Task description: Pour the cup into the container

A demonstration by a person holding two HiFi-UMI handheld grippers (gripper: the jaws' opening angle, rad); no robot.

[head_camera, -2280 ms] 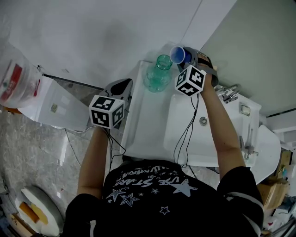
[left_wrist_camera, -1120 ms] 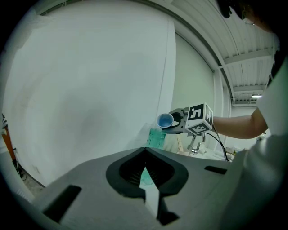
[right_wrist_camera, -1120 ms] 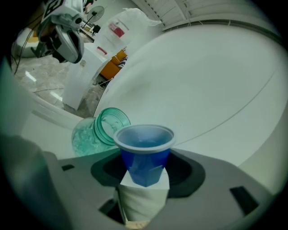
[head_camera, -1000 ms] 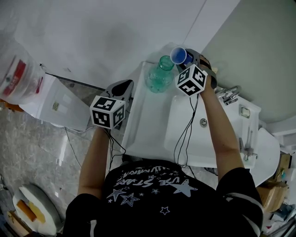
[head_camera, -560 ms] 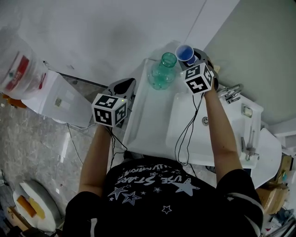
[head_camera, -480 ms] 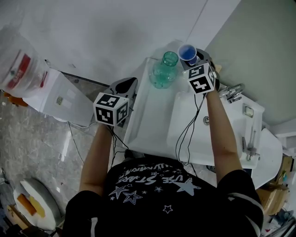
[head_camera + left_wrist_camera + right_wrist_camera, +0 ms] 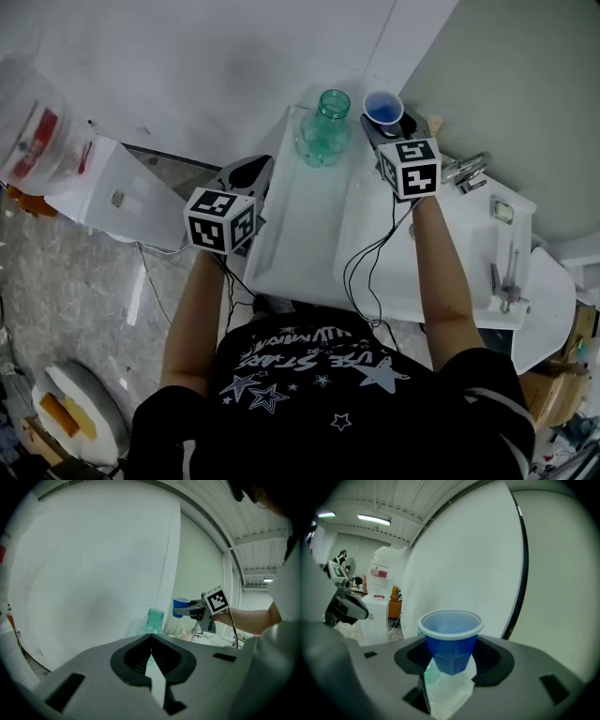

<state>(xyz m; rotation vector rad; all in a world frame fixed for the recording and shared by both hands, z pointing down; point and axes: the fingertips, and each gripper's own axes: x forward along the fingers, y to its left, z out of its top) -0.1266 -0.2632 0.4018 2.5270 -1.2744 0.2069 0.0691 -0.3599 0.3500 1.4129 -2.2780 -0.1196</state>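
Observation:
A clear green bottle [image 7: 324, 132] stands upright at the back of the white counter [image 7: 298, 220], its mouth open. It also shows in the left gripper view as the bottle [image 7: 153, 620]. My right gripper [image 7: 382, 123] is shut on a blue plastic cup [image 7: 382, 107], held upright just right of the bottle's mouth and apart from it. In the right gripper view the cup [image 7: 450, 639] sits between the jaws, rim up; its inside looks empty. My left gripper [image 7: 247, 172] hangs off the counter's left edge, shut on nothing, its tips [image 7: 151, 638] meeting.
A white sink basin [image 7: 375, 272] lies under my right forearm, with a chrome tap [image 7: 464, 172] at its far right. A white cabinet [image 7: 112, 202] with a plastic bag [image 7: 37, 141] on it stands at the left. The wall rises close behind the bottle.
The cup lay tipped with its rim at the bottle's mouth; it has rolled upright and shifted right, away from the bottle. The left gripper has barely moved.

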